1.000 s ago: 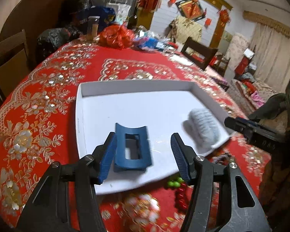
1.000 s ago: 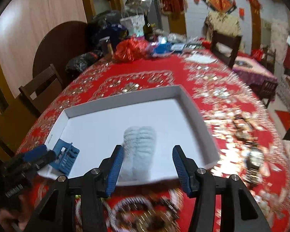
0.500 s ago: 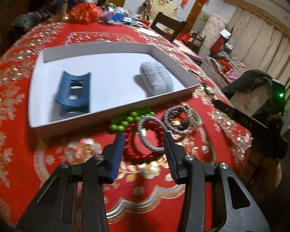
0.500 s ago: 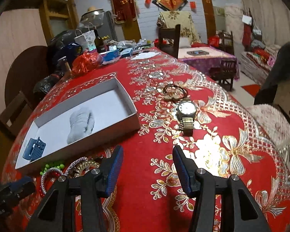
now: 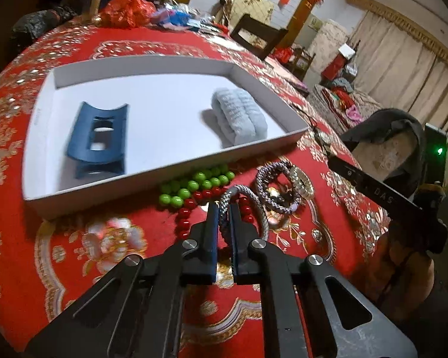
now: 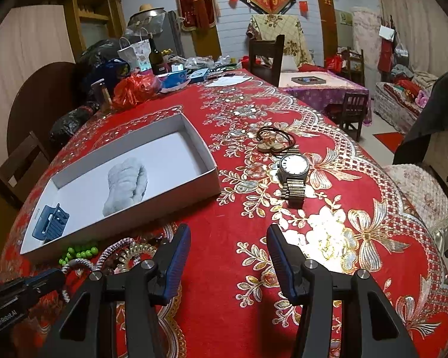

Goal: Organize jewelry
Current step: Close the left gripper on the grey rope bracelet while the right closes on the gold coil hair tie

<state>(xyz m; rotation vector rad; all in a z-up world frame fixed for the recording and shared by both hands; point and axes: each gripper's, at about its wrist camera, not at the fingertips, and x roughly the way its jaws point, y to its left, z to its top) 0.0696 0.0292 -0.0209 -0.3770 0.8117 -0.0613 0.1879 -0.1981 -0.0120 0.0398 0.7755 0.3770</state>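
My left gripper [image 5: 223, 208] is shut on a grey braided cord bracelet [image 5: 248, 197] lying on the red tablecloth in front of the white tray [image 5: 170, 170]. The tray holds a blue hair claw [image 5: 100, 137] and a pale blue scrunchie [image 5: 239, 116]. Green beads [image 5: 194, 183], red beads [image 5: 188, 211], a purple braided bracelet [image 5: 271, 179] and a gold piece [image 5: 301, 179] lie beside the cord. My right gripper [image 6: 228, 256] is open and empty above the cloth, right of the tray [image 6: 212, 176]. A wristwatch [image 6: 294, 168] and dark hair ties [image 6: 276, 134] lie beyond it.
Bags, a bottle [image 6: 156, 56] and clutter crowd the far end of the table. Wooden chairs [image 6: 267, 56] stand around it. A chair with a dark jacket [image 6: 433, 119] is at the right edge. The left gripper shows at lower left in the right wrist view [image 6: 49, 279].
My left gripper dropped toward the bracelet pile and closed on the grey cord bracelet. My right gripper stayed open, shifting slightly closer over the cloth.
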